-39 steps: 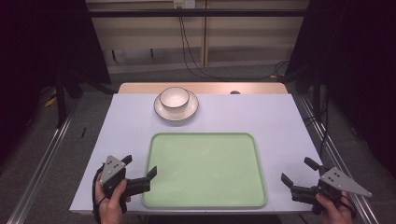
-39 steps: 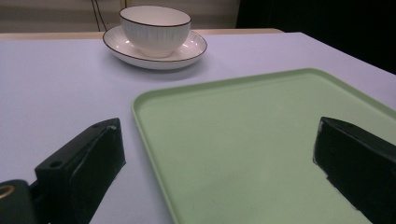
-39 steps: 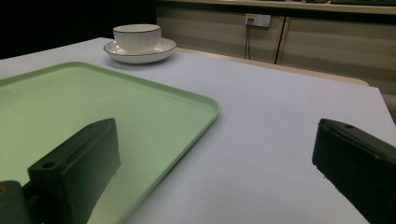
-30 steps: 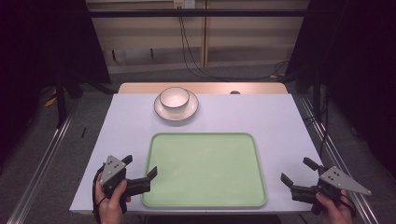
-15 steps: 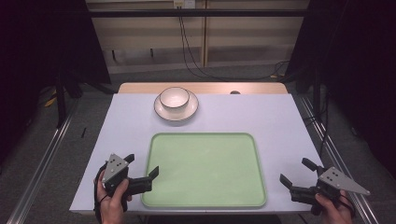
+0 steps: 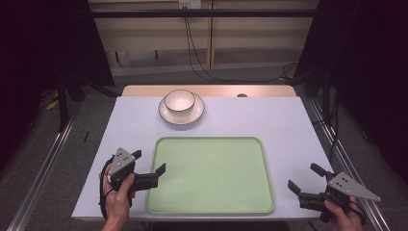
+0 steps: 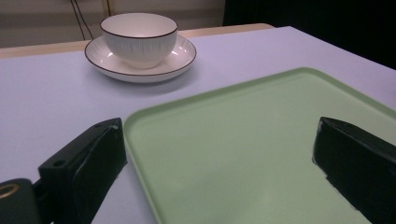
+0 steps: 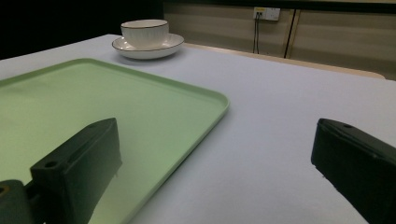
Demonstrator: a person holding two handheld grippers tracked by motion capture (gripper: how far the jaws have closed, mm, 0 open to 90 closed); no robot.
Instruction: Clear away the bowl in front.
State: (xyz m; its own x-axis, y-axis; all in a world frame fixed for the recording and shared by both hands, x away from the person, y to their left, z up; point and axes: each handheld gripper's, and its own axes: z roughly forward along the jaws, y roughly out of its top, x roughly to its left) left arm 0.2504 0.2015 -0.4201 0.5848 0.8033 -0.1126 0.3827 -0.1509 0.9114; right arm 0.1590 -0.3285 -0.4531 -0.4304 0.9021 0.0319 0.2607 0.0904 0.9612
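Observation:
A light green tray [image 6: 211,173] lies empty at the near middle of the white table; it is also the tray [image 7: 261,140] in the left gripper view and the tray [image 8: 93,107] in the right gripper view. A white bowl [image 6: 180,101] sits on a white saucer [image 6: 192,115] behind it, seen as bowl [image 7: 138,37] and bowl [image 8: 144,31]. My left gripper [image 6: 148,161] stands open at the tray's near left edge, one jaw over the tray. My right gripper [image 6: 305,177] stands open on the table right of the tray. Both hold nothing.
The white table [image 6: 288,125] has bare surface right and left of the tray. A wooden strip [image 6: 216,90] runs along its far edge. Metal rails [image 6: 43,163] flank the table on the floor, and cables [image 6: 192,43] hang at the back wall.
Both grippers have shifted only slightly; the left one has crept a little toward the tray. Bowl, saucer and tray have not moved.

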